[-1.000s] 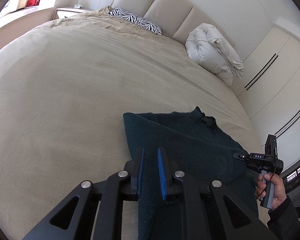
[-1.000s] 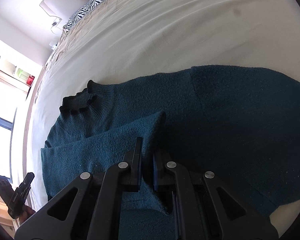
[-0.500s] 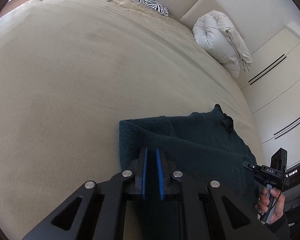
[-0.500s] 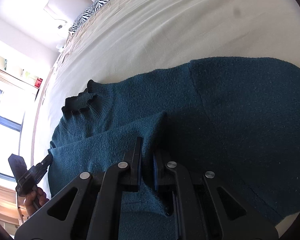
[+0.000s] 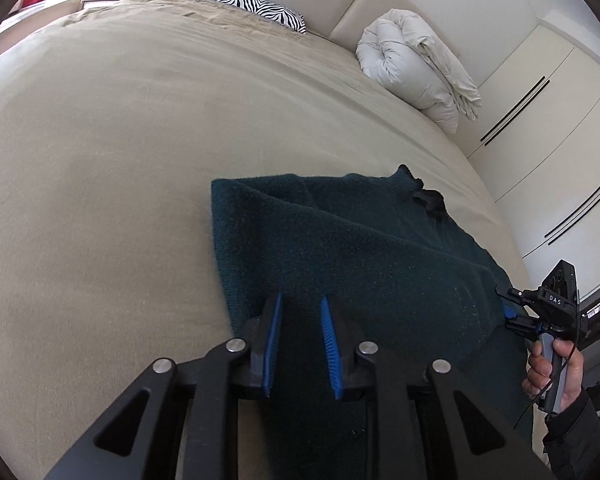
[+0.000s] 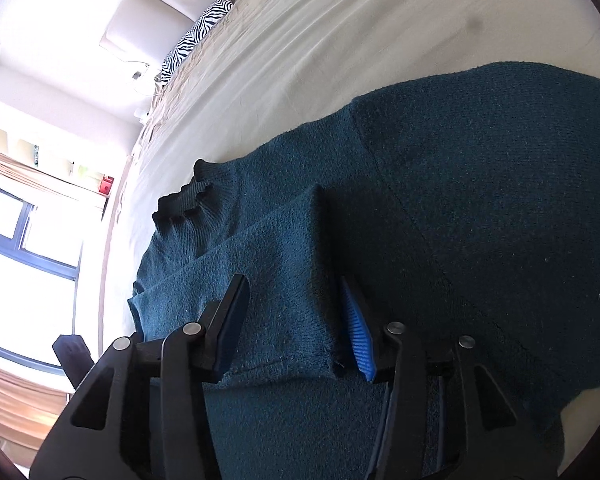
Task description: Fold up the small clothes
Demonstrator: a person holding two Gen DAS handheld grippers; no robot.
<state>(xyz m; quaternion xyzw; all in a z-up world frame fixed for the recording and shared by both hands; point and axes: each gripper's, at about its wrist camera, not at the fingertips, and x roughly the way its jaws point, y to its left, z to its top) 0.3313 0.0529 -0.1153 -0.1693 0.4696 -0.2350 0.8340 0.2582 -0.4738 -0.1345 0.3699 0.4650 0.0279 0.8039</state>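
Note:
A dark teal knit sweater lies on the beige bed, partly folded, its ribbed collar at the far right. My left gripper is open over the sweater's left edge, jaws apart, nothing held. In the right wrist view the sweater fills the frame, with a folded sleeve lying over the body. My right gripper is open, its fingers either side of the sleeve, not clamped. The right gripper also shows in the left wrist view, held by a hand.
A zebra-print pillow and a rolled white duvet sit at the head of the bed. White wardrobe doors stand to the right. A window is at the left of the right wrist view.
Both grippers were shut on the sweater fabric and have now opened, letting it go. The left gripper has pulled back slightly; the sleeve lies flat on the body.

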